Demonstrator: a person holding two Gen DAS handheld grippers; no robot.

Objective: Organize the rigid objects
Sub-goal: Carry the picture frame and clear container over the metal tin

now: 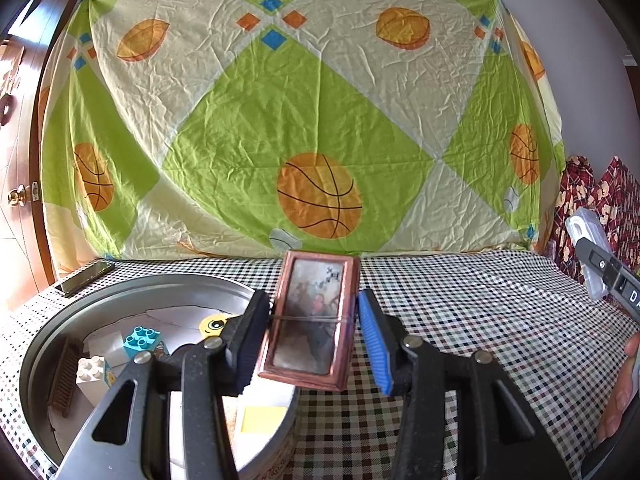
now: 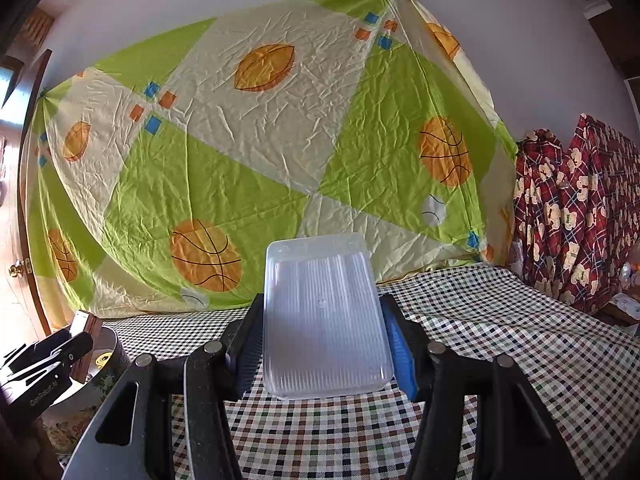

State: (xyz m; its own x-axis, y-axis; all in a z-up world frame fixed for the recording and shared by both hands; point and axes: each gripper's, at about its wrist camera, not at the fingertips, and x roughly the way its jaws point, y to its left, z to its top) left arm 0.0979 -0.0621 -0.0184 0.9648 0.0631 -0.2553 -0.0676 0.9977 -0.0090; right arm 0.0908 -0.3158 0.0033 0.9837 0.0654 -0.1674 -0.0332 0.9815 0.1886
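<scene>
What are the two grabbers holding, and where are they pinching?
The left gripper pinches a small copper picture frame by its two long side edges. The right gripper pinches a clear plastic box by its two long sides.

Between your left jaws you hold a copper-framed picture box (image 1: 314, 320), upright and tilted slightly, its glossy face toward you, raised beside the round tin's (image 1: 48, 344) rim. Between your right jaws sits a clear ribbed plastic case (image 2: 324, 316), lengthwise, reaching beyond the fingertips.
</scene>
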